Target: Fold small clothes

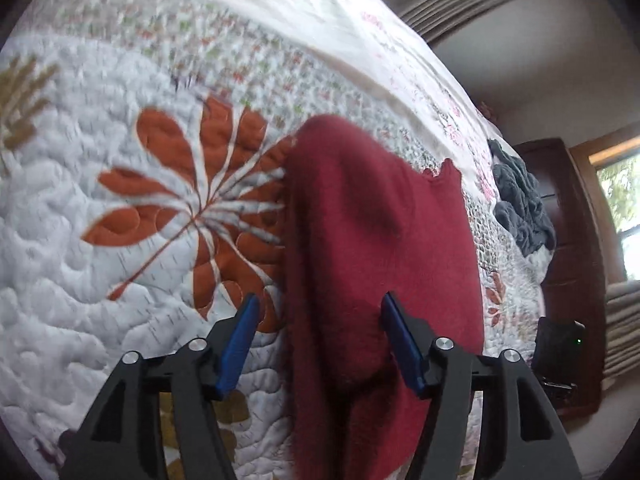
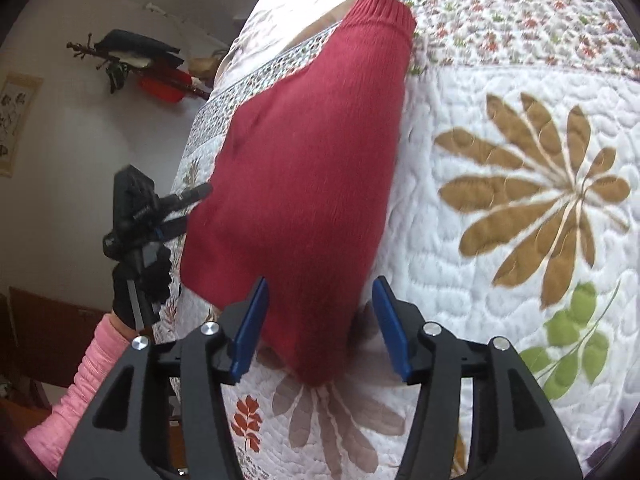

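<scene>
Bed quilt [image 1: 100, 240]: the big white quilted cover with leaf prints, filling the space ahead of and beneath both grippers; everything in play lies on it.

Red knit garment [image 2: 304, 168]: lies on the quilt straight ahead of the right gripper, its long axis running away along that gripper's fingers, ribbed cuff or hem [image 2: 384, 10] at the far end and a narrow end reaching back between the blue pads. From the left wrist view the same garment [image 1: 372, 240] also runs forward from between the fingers, a little to their right.

Grey cloth [image 1: 520, 208]: a crumpled heap far ahead and to the right of the left gripper, well apart from the red piece.

Right gripper [image 2: 320, 320]: jaws spread wide, holding nothing; the garment's near end sits between the pads, whether touching I cannot tell.

Left gripper [image 1: 318, 340]: jaws likewise spread, nothing clamped. In the right wrist view it [image 2: 192, 208] sits at the garment's left edge.

Nearer arm: my judgement is both are within reach; the right one faces the narrow end squarely.

Next move: likely pinching the near edge and carrying it along the long axis toward the ribbed end.
</scene>
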Demonstrator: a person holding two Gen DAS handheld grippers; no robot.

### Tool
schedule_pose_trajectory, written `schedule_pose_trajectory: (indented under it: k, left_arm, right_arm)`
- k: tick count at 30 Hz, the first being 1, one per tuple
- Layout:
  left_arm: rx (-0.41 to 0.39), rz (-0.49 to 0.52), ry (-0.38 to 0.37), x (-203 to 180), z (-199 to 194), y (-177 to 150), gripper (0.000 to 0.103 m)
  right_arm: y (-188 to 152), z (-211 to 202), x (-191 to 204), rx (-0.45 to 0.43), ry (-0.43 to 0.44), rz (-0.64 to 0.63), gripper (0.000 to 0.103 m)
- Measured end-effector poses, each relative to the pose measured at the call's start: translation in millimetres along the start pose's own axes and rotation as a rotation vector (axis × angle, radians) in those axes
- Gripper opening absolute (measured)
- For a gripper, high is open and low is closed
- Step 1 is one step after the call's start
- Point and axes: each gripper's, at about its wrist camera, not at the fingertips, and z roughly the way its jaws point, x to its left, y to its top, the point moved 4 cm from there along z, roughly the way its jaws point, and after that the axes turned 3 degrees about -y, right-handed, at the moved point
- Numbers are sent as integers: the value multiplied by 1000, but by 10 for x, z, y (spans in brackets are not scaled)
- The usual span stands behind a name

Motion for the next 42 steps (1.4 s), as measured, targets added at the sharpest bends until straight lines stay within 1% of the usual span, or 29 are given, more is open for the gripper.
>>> schedule_pose_trajectory:
  k: [1,3,6,7,8,9,10,12,14,15,16,17,18,19,21,23,26,29,32,34,35,39,42]
  left_arm:
    - [10,-16,-32,28,65,13,63]
    - [27,-34,-79,47,157,28,63]
    - [73,-32,-146,-1,335,67,63]
    - [90,-17,-151,-40,398,77,63]
    - [103,1,-150,-73,449,83,64]
    - [121,21,-156,-120,511,90,64]
    - [131,29,-166,-150,540,96,64]
    - [152,49,-209,-220,592,102,64]
    - [161,54,-235,-252,623,97,64]
    - [159,52,-237,-250,631,95,61]
    - [153,54,-232,-246,639,87,59]
    - [147,59,-225,-249,645,73,53]
    - [136,65,-221,-242,634,55,47]
    - [124,65,-222,-230,615,41,43]
    - [97,64,-237,-227,574,16,36]
    - [74,69,-244,-256,519,-21,33]
    - [52,78,-277,-420,422,-103,32]
    - [43,98,-324,-664,322,-260,32]
    - [32,112,-380,-986,199,-510,32]
    - [34,127,-401,-1220,141,-719,32]
    - [38,134,-406,-1304,127,-796,32]
    - [60,175,-409,-1678,45,-1260,32]
    - [86,184,-400,-1906,75,-1622,32]
  right_arm:
    - [41,0,-20,-1,3,3,56]
    - [111,28,-60,2,15,20,63]
    - [227,77,-128,-3,57,50,66]
    - [282,90,-164,-4,71,63,67]
    - [312,116,-180,-6,82,77,71]
    - [366,162,-212,-3,98,90,72]
    - [413,218,-241,6,105,99,72]
    - [483,316,-270,21,108,107,72]
    - [551,462,-272,47,142,130,72]
    - [571,513,-278,54,151,141,72]
    - [573,553,-275,59,163,151,71]
    - [591,606,-276,63,174,158,66]
    - [605,619,-263,62,171,157,58]
    - [609,613,-257,59,169,153,56]
    - [607,531,-209,46,165,138,45]
    - [596,444,-151,35,163,118,41]
    - [561,237,-57,15,143,72,40]
    - [427,-91,-32,-8,148,46,40]
    - [209,-470,-44,-34,155,37,40]
    - [-25,-787,-63,-51,156,33,40]
    - [-94,-867,-71,-54,155,32,40]
    - [-599,-1296,-144,-64,137,32,40]
    - [-958,-1490,-219,-59,126,40,40]
